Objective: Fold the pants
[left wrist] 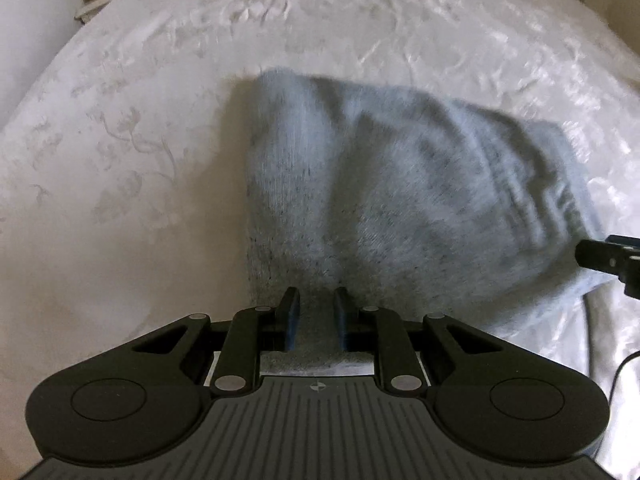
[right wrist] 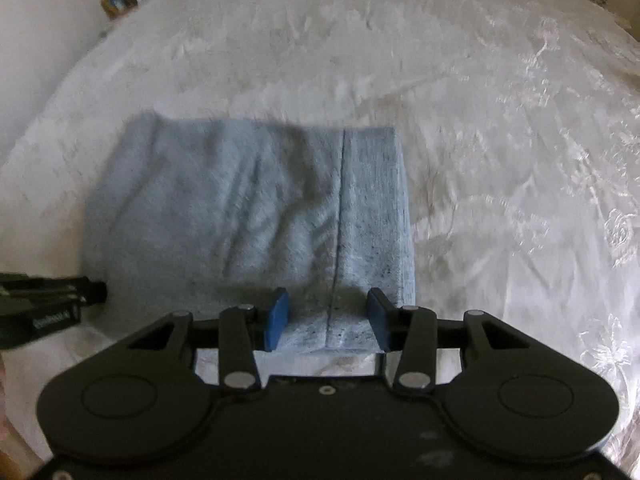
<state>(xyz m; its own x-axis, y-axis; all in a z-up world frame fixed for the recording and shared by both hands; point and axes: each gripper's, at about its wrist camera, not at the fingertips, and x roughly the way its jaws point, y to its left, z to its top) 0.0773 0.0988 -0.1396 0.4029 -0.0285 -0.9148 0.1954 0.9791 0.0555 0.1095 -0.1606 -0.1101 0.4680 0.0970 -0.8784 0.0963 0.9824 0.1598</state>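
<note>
Claws (left wrist: 318,304) (right wrist: 328,312) at folded pants' (right wrist: 248,208) near edge

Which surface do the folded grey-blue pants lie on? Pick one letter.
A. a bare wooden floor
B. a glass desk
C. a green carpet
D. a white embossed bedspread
D: the folded pants lie on the white bedspread with its raised floral pattern, which shows around them in both wrist views.
</note>
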